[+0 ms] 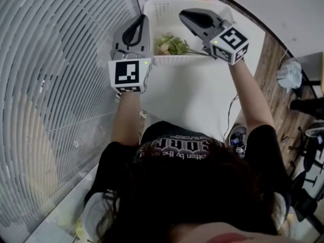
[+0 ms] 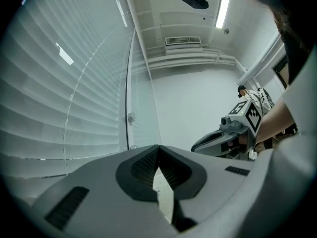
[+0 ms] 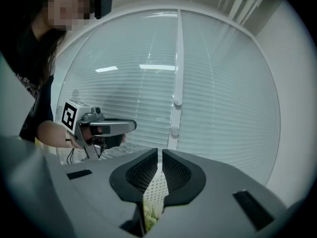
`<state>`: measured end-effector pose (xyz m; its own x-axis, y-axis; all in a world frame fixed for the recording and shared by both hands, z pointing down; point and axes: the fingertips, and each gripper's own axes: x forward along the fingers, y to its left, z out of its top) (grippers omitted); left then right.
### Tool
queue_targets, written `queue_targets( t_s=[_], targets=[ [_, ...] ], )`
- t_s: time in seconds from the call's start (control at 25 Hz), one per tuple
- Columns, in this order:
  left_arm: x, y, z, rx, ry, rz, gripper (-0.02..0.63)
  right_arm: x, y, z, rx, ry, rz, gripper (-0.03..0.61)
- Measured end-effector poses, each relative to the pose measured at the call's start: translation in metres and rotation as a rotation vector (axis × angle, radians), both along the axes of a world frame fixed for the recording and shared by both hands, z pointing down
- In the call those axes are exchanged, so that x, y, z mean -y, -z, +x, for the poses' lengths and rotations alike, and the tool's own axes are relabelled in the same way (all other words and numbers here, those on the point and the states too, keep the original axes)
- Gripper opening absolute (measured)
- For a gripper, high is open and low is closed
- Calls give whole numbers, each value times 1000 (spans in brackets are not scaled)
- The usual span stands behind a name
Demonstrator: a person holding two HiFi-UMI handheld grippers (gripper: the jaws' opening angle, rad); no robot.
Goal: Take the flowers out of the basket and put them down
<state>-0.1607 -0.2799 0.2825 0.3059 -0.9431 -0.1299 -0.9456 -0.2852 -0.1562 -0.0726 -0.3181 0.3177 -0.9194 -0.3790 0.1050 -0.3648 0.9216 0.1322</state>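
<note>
While in the basket (image 1: 152, 8), flowers (image 1: 171, 44) between left tongs (image 1: 144, 18) and right tongs (image 1: 182, 14).

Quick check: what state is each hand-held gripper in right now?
Left hand-held gripper: closed, nothing between the jaws.
Right hand-held gripper: closed, nothing between the jaws.

In my head view the grey right gripper (image 1: 185, 15) covers part of the white perforated plastic basket (image 1: 154, 14), and the stems of the pale, green-leaved flowers (image 1: 171, 45) run behind it. The right gripper view gives me only a sliver of them.
</note>
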Motion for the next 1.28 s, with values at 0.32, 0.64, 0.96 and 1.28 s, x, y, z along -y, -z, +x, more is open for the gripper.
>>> queue_targets(
  t_s=[0.32, 0.64, 0.96, 1.28],
  targets=[
    [5, -1, 2, 18, -11, -4, 2, 11, -26, -21, -123, 140, -38, 160],
    [13, -2, 0, 16, -6, -8, 2, 18, -87, -27, -233, 212, -147, 280],
    [19, -7, -4, 15, -4, -24, 2, 0, -172, -20, -474, 340, -293, 385],
    [28, -8, -7, 3, -5, -21, 2, -10, -214, -13, -621, 410, -384, 430]
  ],
)
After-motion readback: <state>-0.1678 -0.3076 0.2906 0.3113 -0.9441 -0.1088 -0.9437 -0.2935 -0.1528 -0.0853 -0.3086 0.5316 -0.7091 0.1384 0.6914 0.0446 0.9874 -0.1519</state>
